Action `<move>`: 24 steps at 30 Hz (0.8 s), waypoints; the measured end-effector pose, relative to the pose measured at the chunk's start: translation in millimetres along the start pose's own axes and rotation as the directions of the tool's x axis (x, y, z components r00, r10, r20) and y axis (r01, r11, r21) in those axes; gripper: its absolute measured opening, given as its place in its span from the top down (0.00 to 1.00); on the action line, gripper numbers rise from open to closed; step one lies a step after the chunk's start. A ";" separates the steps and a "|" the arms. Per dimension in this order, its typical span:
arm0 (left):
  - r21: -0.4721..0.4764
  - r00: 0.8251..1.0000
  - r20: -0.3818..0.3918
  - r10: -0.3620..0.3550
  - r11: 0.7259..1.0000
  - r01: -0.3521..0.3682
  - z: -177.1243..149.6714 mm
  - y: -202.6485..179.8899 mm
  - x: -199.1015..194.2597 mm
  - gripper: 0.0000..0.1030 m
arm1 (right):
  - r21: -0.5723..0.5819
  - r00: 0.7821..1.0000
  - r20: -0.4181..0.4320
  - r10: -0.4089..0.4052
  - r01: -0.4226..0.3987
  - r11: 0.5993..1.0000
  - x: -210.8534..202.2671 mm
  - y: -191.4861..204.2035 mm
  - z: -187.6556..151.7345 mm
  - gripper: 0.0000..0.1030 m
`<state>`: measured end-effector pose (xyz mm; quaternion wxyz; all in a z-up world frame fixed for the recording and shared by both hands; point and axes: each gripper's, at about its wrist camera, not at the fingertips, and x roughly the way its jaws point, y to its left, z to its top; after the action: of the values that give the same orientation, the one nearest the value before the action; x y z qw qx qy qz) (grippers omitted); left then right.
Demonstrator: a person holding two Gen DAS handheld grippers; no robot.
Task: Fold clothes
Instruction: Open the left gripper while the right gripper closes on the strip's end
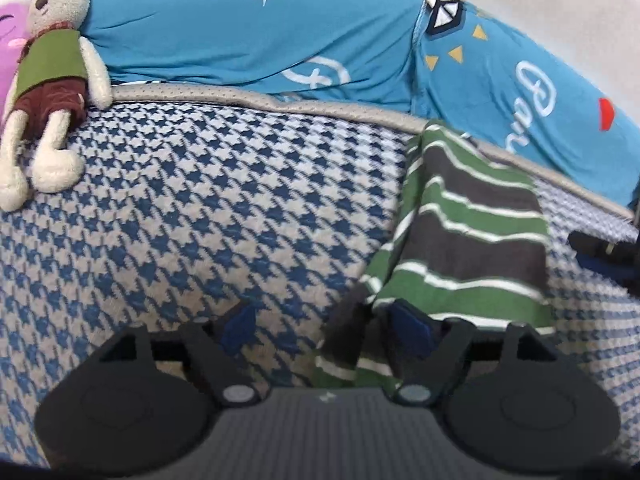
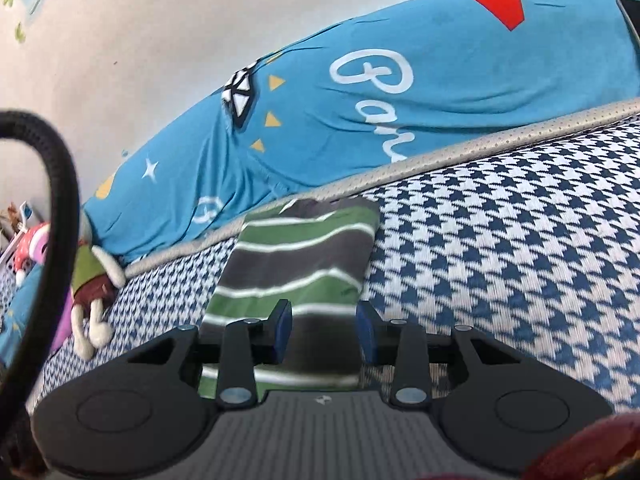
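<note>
A folded garment with green, grey and white stripes (image 1: 472, 232) lies on the houndstooth bed cover (image 1: 180, 208), close to the blue bedding. My left gripper (image 1: 326, 326) is wide open at the garment's near left corner. Its right finger (image 1: 412, 328) rests at the cloth's edge, and a loose flap (image 1: 344, 340) lies between the fingers. In the right wrist view the same garment (image 2: 296, 256) stretches away from me. My right gripper (image 2: 324, 328) is open just above its near end, with one finger over each side of the cloth and nothing pinched.
A stuffed rabbit (image 1: 52, 92) and a pink plush (image 1: 10, 32) lie at the bed's far left. Blue printed bedding (image 1: 240, 32) runs along the wall behind. A black cable (image 2: 60, 200) loops at the left of the right wrist view. A dark object (image 1: 600, 252) sits right of the garment.
</note>
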<state>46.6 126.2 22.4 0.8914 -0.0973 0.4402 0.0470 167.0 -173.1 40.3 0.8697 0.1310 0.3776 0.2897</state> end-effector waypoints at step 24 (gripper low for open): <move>0.019 0.998 -0.025 0.060 0.998 -0.060 -4.9 -4.2 6.2 0.11 | 0.074 0.997 -0.003 0.074 -0.074 0.995 71.3 -38.8 38.0 0.55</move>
<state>47.3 121.0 15.1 0.8848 -0.0764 0.4545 0.0685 249.5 -161.4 7.4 0.8518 0.1759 0.3855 0.3081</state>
